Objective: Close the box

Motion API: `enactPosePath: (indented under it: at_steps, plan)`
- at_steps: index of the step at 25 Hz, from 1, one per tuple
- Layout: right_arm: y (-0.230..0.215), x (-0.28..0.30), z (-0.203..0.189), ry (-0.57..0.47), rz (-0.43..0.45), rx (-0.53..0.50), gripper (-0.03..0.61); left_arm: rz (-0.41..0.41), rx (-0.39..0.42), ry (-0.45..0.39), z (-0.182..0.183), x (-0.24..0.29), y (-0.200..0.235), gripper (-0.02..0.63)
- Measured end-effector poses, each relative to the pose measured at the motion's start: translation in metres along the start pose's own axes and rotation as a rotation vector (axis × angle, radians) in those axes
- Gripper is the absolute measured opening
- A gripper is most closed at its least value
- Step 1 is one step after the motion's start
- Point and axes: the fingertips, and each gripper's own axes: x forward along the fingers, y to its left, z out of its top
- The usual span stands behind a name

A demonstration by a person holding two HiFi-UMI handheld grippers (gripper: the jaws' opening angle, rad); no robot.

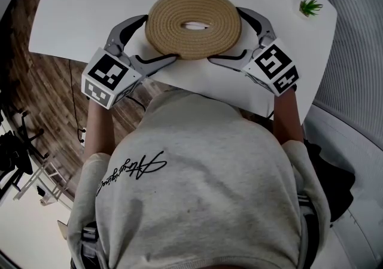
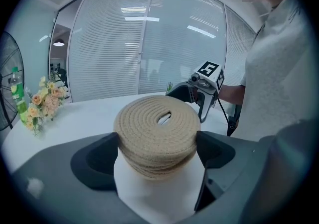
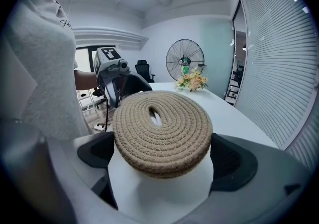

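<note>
Both left gripper (image 1: pixel 158 38) and right gripper (image 1: pixel 227 36) clamp the woven box (image 1: pixel 192 14) by table's (image 1: pixel 84 17) edge.

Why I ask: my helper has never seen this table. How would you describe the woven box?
On the white table, at its near edge, the woven box sits clasped by the left gripper and right gripper. It is the only round, tan, coiled-rope thing, with a slot in its top.
</note>
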Motion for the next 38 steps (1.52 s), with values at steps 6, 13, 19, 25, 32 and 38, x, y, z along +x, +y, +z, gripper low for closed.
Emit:
enactPosePath:
  at_steps: [6,13,19,25,32,38]
  plan:
    - [0.003,-0.001,-0.002,0.003,0.008,0.007,0.594,0.000,-0.009,0.000,-0.001,0.000,-0.004,0.488]
    - [0.001,0.004,-0.007,0.001,0.050,0.077,0.594,-0.029,-0.070,-0.023,-0.006,0.002,0.001,0.489]
    - [0.001,0.003,-0.010,-0.041,0.063,0.105,0.594,-0.036,-0.080,-0.057,-0.005,0.004,-0.001,0.489]
    - [0.002,0.002,-0.009,-0.083,0.052,0.111,0.594,-0.031,-0.086,-0.105,-0.004,0.002,-0.002,0.491]
    - [0.001,0.000,-0.009,-0.128,0.008,0.137,0.592,0.023,-0.100,-0.148,-0.008,-0.002,0.001,0.489]
    - [0.005,-0.009,-0.007,-0.162,-0.006,0.150,0.592,0.048,-0.033,-0.130,-0.008,-0.001,-0.011,0.489]
